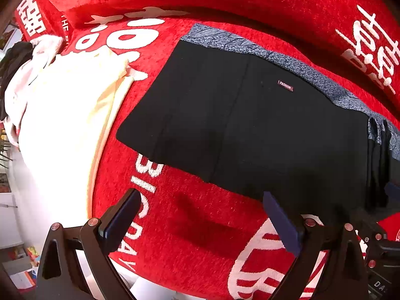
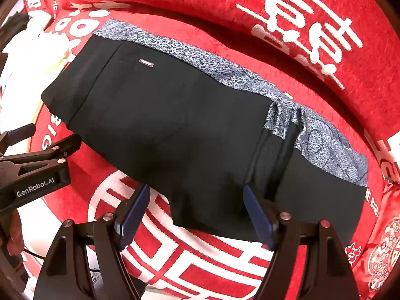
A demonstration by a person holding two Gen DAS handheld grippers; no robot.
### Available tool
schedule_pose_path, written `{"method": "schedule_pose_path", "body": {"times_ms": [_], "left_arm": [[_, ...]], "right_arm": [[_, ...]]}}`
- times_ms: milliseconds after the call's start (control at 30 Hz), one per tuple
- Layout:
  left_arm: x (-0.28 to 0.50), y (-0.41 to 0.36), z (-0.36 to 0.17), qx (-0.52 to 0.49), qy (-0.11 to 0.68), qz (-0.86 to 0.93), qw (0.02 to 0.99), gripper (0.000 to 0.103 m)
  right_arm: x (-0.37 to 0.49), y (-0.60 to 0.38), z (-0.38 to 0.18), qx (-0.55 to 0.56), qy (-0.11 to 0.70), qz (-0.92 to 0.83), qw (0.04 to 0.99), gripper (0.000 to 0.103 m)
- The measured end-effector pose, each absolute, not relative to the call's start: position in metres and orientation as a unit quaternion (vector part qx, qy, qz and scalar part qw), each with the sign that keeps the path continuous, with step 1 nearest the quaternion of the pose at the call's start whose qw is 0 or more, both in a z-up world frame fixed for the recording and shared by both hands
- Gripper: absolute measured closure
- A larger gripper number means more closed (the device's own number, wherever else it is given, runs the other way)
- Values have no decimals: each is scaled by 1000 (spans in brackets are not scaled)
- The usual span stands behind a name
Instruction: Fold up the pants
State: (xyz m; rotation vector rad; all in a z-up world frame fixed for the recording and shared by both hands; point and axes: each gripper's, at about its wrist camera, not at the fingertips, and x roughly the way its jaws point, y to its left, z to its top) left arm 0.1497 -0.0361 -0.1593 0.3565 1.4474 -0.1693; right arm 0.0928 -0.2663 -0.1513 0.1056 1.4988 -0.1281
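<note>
Black pants (image 1: 250,135) lie folded flat on the red blanket (image 1: 200,227), stacked on a blue-grey patterned garment (image 1: 295,62) whose edge shows along the pants' far side. No containers in view. Pants' long axis runs left-right across both views; "FASHION" tag (image 1: 285,85) faces up near the far edge. Cream garment (image 1: 70,115) lies left of the pants. Left gripper (image 1: 200,215) hovers at the pants' near edge, released, holding nothing. Right gripper (image 2: 197,210) likewise spread wide, its right finger (image 2: 257,215) over the pants' near edge.
</note>
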Motion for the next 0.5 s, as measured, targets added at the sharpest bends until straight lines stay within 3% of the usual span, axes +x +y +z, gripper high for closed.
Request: {"method": "schedule_pose_path", "body": {"times_ms": [500], "left_arm": [[144,-45,-157,165,657,-80,731,4]], "right_arm": [[86,-277,-151,54,682,-63,727,23]]}}
